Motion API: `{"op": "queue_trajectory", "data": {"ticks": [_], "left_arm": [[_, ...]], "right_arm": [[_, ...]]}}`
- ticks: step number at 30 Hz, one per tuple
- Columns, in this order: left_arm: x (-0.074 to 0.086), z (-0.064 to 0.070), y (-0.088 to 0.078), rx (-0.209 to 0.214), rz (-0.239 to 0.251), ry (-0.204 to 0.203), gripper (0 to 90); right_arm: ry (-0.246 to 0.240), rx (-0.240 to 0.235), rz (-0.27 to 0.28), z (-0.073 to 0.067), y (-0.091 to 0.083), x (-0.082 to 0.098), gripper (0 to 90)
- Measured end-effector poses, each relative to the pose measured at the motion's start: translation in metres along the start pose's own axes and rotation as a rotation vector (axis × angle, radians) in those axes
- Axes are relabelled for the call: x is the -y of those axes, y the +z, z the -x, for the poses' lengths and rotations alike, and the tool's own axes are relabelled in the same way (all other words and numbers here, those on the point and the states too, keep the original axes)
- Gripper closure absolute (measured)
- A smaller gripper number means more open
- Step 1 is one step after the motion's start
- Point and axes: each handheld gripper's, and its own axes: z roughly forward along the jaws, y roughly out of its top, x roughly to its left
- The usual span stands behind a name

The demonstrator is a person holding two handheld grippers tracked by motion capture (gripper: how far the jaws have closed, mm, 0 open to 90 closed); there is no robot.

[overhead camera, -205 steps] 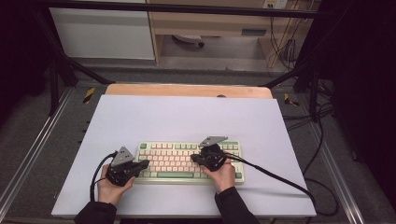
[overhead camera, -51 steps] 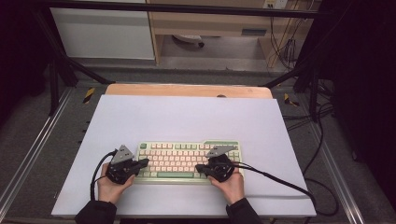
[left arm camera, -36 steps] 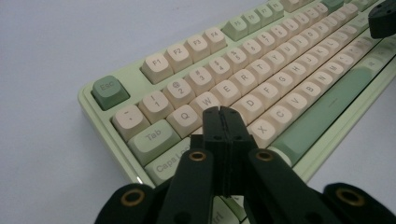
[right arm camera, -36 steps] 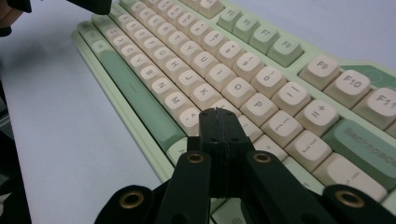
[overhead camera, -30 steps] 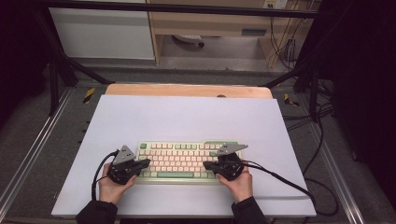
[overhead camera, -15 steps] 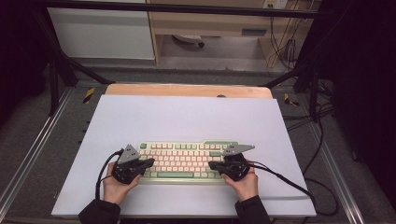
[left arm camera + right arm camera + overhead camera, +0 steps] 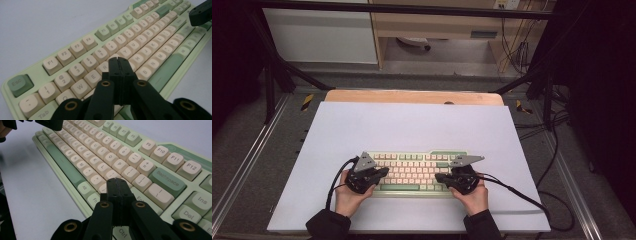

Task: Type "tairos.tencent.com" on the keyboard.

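A pale green keyboard (image 7: 414,172) with cream keys lies near the front of the white table top (image 7: 412,125). My left gripper (image 7: 384,171) hovers over the keyboard's left end, jaws pressed together with nothing between them. In the left gripper view its tips (image 7: 119,59) sit just above the cream letter keys (image 7: 93,77) near R and T. My right gripper (image 7: 438,177) is over the keyboard's right part, jaws also together. In the right gripper view its tips (image 7: 116,181) hang above the keys left of the green Backspace key (image 7: 167,180).
A wooden board edge (image 7: 412,96) runs along the table's back. Black cables (image 7: 517,192) trail from the right gripper across the table's right front. Dark frame rails (image 7: 242,165) flank the table. Bare white surface lies behind the keyboard.
The right gripper moved from the keyboard's middle right toward its right end, then came back slightly left. The left gripper shifted a little right over the keys. Both stayed shut.
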Motion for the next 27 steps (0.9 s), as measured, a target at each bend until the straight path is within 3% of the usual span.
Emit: {"op": "queue_trajectory", "data": {"ticks": [12, 27], "left_arm": [[-0.011, 0.005, 0.019, -0.006, -0.008, -0.01, 89.9], [-0.009, 0.002, 0.034, -0.017, -0.025, -0.009, 90.0]], "right_arm": [[-0.002, 0.0, 0.003, 0.0, 0.0, 0.0, 90.0], [-0.005, 0.001, 0.007, 0.001, -0.001, 0.0, 90.0]]}}
